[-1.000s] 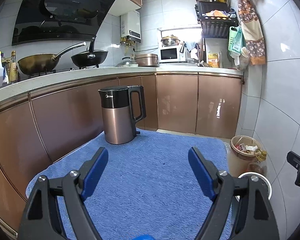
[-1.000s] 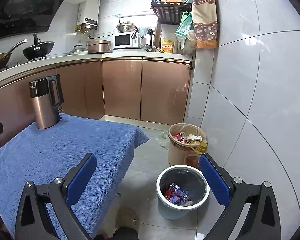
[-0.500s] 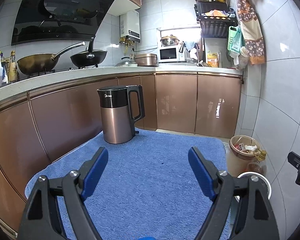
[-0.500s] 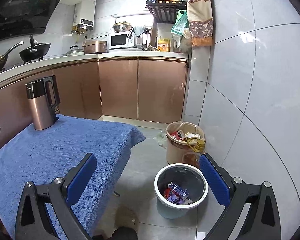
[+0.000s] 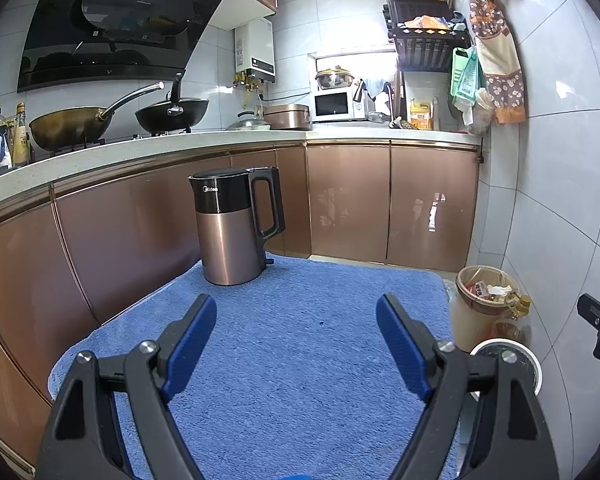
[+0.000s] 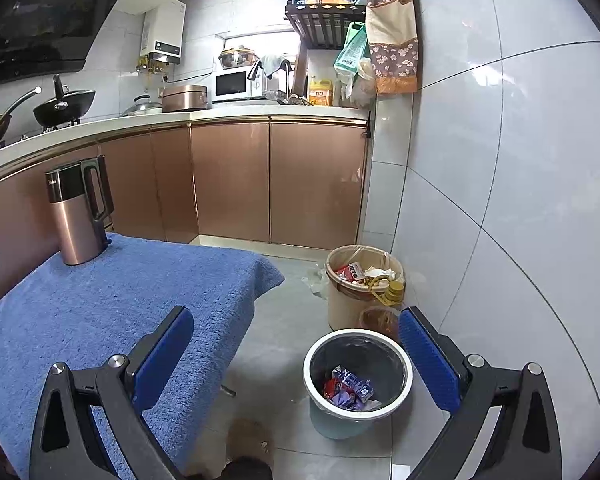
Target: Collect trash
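A small grey bin with a white rim (image 6: 358,384) stands on the floor right of the table and holds several colourful wrappers (image 6: 350,388). Its rim shows in the left wrist view (image 5: 532,364). My right gripper (image 6: 296,348) is open and empty, above the floor beside the bin. My left gripper (image 5: 296,332) is open and empty above the blue towel (image 5: 300,360) on the table. No loose trash shows on the towel.
A copper and black kettle (image 5: 234,226) stands at the towel's far left corner. A beige bin full of rubbish (image 6: 358,284) and a yellow-capped oil bottle (image 6: 390,296) stand by the tiled wall. Copper cabinets and a counter with woks run behind.
Both views have drifted slightly; the right gripper has moved a little left and nearer the grey bin. Both grippers stay open and empty.
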### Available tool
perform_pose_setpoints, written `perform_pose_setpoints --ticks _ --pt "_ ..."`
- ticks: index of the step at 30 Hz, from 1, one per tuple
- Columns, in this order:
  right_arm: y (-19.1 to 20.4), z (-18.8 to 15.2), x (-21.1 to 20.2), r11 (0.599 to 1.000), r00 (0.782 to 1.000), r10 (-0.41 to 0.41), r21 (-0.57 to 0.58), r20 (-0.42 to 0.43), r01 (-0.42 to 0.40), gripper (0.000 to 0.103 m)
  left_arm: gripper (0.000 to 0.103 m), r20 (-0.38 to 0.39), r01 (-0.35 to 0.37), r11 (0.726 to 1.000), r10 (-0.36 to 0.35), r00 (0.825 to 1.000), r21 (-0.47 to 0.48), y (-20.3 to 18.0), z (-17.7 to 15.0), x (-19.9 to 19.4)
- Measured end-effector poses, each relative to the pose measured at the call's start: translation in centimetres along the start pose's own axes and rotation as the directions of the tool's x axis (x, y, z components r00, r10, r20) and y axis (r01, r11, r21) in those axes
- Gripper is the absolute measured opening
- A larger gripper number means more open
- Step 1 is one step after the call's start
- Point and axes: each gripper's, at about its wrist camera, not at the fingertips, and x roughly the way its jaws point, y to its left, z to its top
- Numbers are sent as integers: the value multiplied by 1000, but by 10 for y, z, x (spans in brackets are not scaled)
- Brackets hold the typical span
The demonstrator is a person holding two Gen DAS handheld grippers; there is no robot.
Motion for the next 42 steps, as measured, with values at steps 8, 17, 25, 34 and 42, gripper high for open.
perform_pose_setpoints --ticks 8,17,25,34,42 --pt "-3 4 -8 1000 999 -18 1 44 18 103 81 2 10 1000 -10 1000 3 -3 1 -2" --pt "1 8 -17 1000 996 1 -7 89 0 103 81 12 8 1000 -8 1000 10 -6 2 -6" --pt "0 9 -19 1000 995 2 -8 97 -1 103 81 15 13 1000 -13 1000 14 -6 3 -8" --pt "1 10 -23 1000 994 8 -17 105 -7 103 81 20 9 1000 -9 1000 2 -3 5 -10" --pt "3 10 -21 1000 995 15 -27 102 -12 103 81 18 8 1000 -8 1000 0 -3 5 -11"
